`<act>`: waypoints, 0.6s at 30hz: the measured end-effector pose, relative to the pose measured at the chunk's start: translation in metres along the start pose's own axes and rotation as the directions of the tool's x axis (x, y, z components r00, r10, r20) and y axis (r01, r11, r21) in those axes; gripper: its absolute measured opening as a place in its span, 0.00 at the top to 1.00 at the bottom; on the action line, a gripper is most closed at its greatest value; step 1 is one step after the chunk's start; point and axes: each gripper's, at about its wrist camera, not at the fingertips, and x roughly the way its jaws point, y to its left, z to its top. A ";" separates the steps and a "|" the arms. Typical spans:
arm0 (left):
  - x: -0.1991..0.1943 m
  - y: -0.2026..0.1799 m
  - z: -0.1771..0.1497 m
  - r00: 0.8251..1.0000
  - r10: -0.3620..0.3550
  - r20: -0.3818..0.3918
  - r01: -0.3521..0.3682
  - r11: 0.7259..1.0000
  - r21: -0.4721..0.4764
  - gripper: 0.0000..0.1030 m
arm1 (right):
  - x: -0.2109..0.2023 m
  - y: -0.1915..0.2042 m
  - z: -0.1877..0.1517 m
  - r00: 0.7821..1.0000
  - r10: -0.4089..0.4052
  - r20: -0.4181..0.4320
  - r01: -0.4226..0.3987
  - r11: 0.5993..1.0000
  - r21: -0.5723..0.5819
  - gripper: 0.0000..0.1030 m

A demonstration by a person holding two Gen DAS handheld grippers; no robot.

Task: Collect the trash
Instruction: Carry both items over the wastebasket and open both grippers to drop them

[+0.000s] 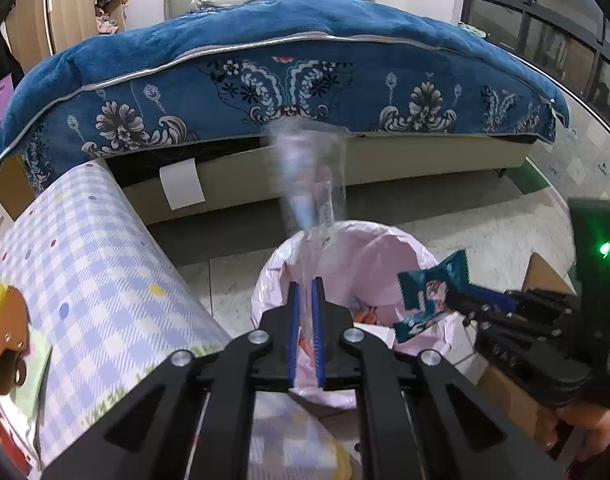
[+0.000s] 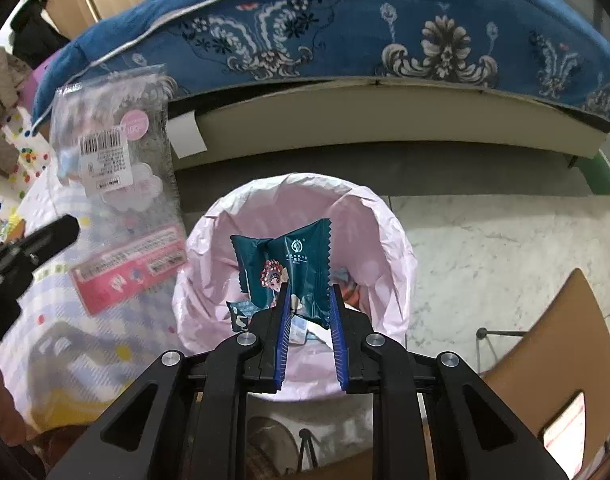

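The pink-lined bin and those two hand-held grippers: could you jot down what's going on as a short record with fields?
bin: trash bin with pink liner, on the floor by the bed
left hand-held gripper: shut on a clear plastic package, above the bin
right hand-held gripper: teal snack wrapper between its fingers, over the bin's opening
already in bin: some colourful scraps, unclear

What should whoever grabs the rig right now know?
Left gripper: shut on clear plastic package, held over the pink-lined bin.
Right gripper: teal snack wrapper between the jaws above the bin mouth; whether the pads still press it is unclear.
Done: some trash already lies inside the bin.
Left: drop both pieces in.
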 end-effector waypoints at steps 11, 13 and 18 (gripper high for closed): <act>-0.030 0.029 -0.002 0.999 0.009 0.042 -0.006 0.997 -0.071 0.77 | 0.005 0.002 0.003 1.000 0.009 -0.009 -0.009 1.000 0.007 0.56; -0.042 0.036 -0.007 0.998 0.020 0.053 -0.016 0.997 -0.082 0.77 | -0.012 0.003 0.001 1.000 0.015 0.013 -0.015 1.000 0.011 0.56; -0.076 0.056 -0.035 0.995 0.076 0.057 -0.069 0.991 -0.115 0.70 | -0.056 0.011 -0.007 0.996 0.046 0.077 -0.046 0.999 0.000 0.56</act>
